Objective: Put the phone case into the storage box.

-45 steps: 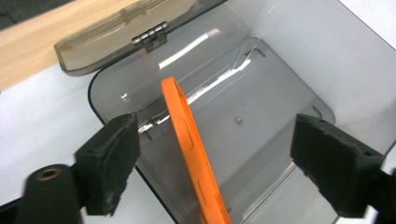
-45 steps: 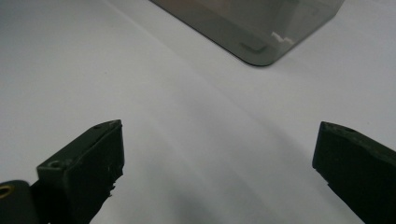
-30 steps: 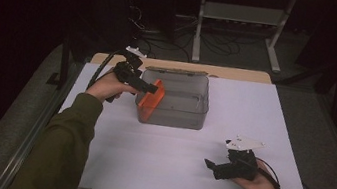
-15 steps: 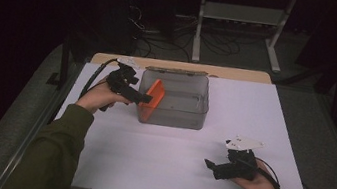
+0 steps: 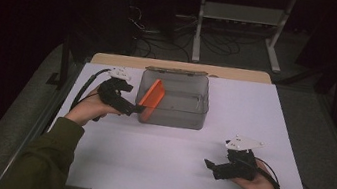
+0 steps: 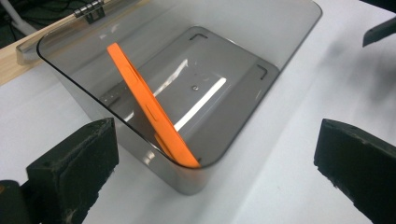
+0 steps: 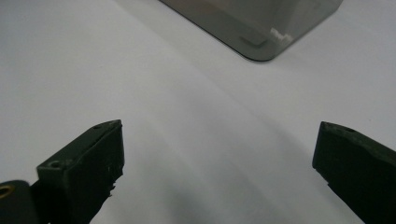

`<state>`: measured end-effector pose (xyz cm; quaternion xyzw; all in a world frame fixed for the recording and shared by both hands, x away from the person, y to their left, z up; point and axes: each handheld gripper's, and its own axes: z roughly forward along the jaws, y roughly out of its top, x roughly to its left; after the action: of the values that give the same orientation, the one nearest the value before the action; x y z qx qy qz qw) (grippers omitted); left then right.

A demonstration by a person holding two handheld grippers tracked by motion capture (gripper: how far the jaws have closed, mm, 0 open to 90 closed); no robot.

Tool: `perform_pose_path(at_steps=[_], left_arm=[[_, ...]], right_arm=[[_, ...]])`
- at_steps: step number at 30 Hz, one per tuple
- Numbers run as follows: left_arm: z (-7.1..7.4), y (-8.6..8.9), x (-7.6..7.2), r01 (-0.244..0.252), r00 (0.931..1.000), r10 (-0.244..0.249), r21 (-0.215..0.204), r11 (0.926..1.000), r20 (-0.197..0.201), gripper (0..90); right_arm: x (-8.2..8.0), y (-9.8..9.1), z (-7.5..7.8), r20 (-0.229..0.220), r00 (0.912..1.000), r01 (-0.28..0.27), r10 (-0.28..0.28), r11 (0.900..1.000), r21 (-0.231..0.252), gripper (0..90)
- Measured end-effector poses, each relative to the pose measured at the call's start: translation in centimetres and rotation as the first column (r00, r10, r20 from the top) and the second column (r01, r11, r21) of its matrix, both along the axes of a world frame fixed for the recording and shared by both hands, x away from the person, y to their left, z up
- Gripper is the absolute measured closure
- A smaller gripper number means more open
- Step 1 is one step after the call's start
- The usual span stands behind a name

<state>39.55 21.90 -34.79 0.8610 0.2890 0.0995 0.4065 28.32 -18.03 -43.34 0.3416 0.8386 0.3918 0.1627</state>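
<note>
A clear grey plastic box [image 5: 182, 107] stands open at the table's far middle. An orange flat plate [image 5: 152, 97] leans tilted against its left inner wall. My left gripper [image 5: 137, 111] hangs just outside the box's near-left corner, apart from the plate. In the left gripper view my left gripper [image 6: 215, 172] is open wide, and past it are the box wall [image 6: 280, 37] and the orange plate [image 6: 149, 112]. My right gripper [image 5: 210, 167] rests low at the near right, a good way from the box. It [image 7: 217, 168] is open over bare table, with the box corner [image 7: 261, 28] ahead.
The white tabletop [image 5: 156, 163] has free room in front of the box and on both sides. A wooden board [image 5: 240, 75] runs along the far edge behind the box, where a hinge [image 6: 88, 9] sits. A metal stand [image 5: 241, 19] and cables lie on the floor beyond.
My left gripper has drawn back from the box toward the near left and now stands apart from the orange plate, which stays leaning inside. The right gripper has not moved.
</note>
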Motion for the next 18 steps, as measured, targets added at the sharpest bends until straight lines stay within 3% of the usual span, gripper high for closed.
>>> perform_pose_path(at_steps=[13, 18], left_arm=[[-1.9, 1.6, -3.3, -0.009, 0.9985, 0.009, 0.001, 1.0000, 0.055, 0.0], [-3.0, 2.3, -4.6, -0.016, 0.9983, 0.017, -0.014, 0.9998, 0.055, 0.0]], right_arm=[[0.0, 0.0, 0.0, 0.000, 1.0000, 0.001, -0.001, 1.0000, -0.002, 1.7], [0.0, 0.0, 0.0, -0.001, 1.0000, 0.002, -0.002, 1.0000, -0.003, 1.7]])
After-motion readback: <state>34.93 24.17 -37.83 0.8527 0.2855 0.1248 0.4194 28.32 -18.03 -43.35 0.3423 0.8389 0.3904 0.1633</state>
